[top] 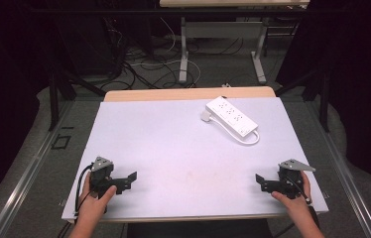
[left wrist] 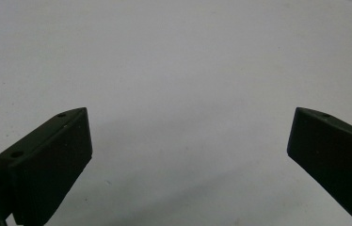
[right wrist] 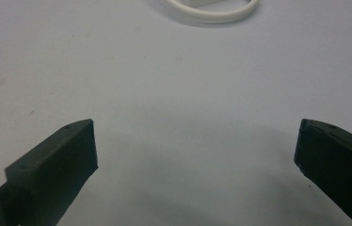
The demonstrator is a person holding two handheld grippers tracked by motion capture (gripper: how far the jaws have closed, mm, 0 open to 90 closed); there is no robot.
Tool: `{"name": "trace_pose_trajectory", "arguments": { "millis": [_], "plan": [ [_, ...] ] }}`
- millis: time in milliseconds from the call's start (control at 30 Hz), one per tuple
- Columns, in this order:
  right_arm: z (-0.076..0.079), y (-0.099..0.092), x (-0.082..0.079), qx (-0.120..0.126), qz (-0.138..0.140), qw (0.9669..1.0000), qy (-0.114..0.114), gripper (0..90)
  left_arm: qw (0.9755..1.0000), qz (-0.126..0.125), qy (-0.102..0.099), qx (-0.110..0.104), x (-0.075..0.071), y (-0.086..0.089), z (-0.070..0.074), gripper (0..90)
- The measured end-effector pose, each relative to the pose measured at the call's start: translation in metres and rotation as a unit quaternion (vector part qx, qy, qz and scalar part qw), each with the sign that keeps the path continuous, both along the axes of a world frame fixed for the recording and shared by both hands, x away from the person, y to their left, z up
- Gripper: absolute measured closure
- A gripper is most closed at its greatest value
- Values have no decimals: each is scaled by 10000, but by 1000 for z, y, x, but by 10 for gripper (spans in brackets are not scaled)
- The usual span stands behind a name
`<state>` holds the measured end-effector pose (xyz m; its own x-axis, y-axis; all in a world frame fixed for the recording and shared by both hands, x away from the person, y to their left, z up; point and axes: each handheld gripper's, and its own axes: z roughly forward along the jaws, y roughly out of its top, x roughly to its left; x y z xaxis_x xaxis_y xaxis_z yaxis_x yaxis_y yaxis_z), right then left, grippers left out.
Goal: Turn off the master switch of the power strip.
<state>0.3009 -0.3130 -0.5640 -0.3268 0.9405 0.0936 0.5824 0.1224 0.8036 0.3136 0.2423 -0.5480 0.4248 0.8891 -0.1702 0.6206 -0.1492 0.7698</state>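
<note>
Left gripper: held in the person's left hand at the near left of the table, low over the surface; its jaws stood wide apart with nothing between them. In the left gripper view only bare white surface lay between the two black jaws.
Right gripper: held in the person's right hand at the near right of the table, low over the surface; its jaws likewise stood wide apart and held nothing. In the right gripper view bare surface lay between the jaws.
Relation of grippers: well apart from each other, each pointing inward toward the table's middle.
Table: white top, wooden edge visible at the far side.
Power strip: white, lying flat on the far right part of the table, set at a slant, well apart from both grippers and untouched.
Cord: white, looped at the strip's near end; part of the loop appeared at the top of the right gripper view.
Plug: white, lying just beside the strip's far left end.
Beyond the table: floor with dark cables and the metal legs of another table.
</note>
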Motion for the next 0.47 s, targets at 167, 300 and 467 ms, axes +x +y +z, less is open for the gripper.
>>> {"name": "trace_pose_trajectory", "arguments": {
  "millis": [167,300,467],
  "plan": [
    [-1,0,-1,22,-36,10000,3,0,10000,-29,24,34,0,0,0,4],
    [-2,-1,-1,25,-31,10000,-4,0,10000,-42,4,23,0,1,0,4],
    [-2,-2,-2,24,-39,10000,-8,0,10000,8,-50,2,0,0,-1,4]
  ]
}}
